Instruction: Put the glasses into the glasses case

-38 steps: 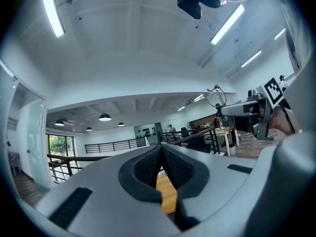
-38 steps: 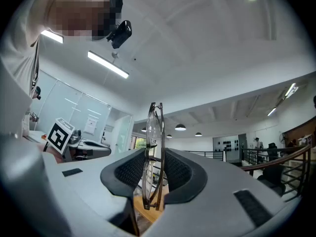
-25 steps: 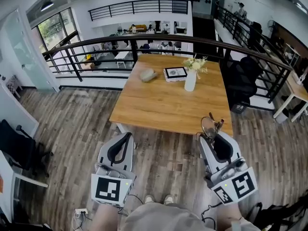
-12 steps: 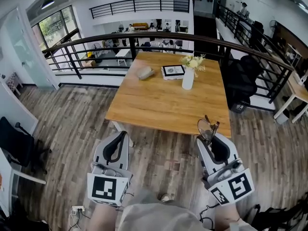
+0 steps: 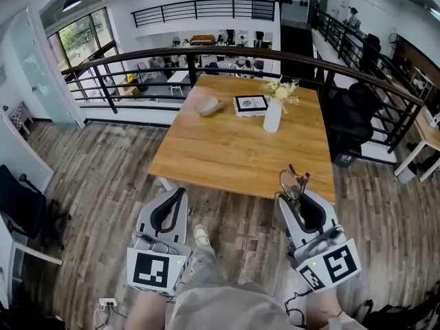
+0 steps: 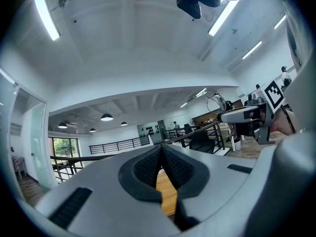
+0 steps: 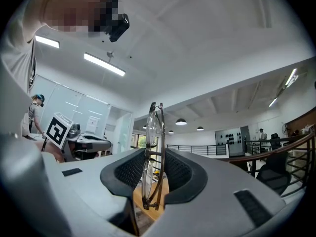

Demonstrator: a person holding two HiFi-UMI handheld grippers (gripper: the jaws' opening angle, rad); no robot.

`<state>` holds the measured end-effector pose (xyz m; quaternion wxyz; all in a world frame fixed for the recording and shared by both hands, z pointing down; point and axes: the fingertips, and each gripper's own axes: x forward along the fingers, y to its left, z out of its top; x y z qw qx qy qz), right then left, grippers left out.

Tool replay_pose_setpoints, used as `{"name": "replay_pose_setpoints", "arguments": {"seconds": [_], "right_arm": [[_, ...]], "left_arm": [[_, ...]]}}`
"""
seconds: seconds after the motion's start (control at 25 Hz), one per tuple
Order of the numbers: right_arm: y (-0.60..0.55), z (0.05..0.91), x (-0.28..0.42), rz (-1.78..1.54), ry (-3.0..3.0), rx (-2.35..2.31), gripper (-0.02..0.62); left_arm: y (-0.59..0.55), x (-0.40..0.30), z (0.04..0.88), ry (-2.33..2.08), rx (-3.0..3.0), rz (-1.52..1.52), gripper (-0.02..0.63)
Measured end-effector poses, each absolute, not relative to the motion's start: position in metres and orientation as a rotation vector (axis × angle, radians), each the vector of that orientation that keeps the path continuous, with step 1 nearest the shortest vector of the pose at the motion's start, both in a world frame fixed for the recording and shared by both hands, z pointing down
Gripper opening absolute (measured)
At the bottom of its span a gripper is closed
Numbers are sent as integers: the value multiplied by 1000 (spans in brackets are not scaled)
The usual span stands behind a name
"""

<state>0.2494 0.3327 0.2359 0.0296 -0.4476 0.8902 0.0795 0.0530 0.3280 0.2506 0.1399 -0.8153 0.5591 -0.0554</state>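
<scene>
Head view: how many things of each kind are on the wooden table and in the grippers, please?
Grey oval glasses case: 1
White vase with pale flowers: 1
Black-framed flat panel: 1
Thin metal-framed glasses, clamped in the right gripper: 1
Total: 4

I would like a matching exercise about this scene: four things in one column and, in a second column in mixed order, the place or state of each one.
Column one
1. glasses
2. glasses case
3. white vase
4. left gripper

Column two
a. jaws together, nothing between them
b. lies on the far side of the table, toward its left
c. gripped on edge in the right gripper
d. stands on the table with flowers in it

Pairs: 1-c, 2-b, 3-d, 4-a
</scene>
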Motion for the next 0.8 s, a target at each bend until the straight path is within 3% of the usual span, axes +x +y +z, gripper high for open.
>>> {"name": "replay_pose_setpoints", "arguments": {"seconds": [0.8], "right_arm": [[107, 254, 153, 177, 2820, -1440, 133]], "left_arm": [[111, -24, 258, 1601, -2495, -197, 15]]}}
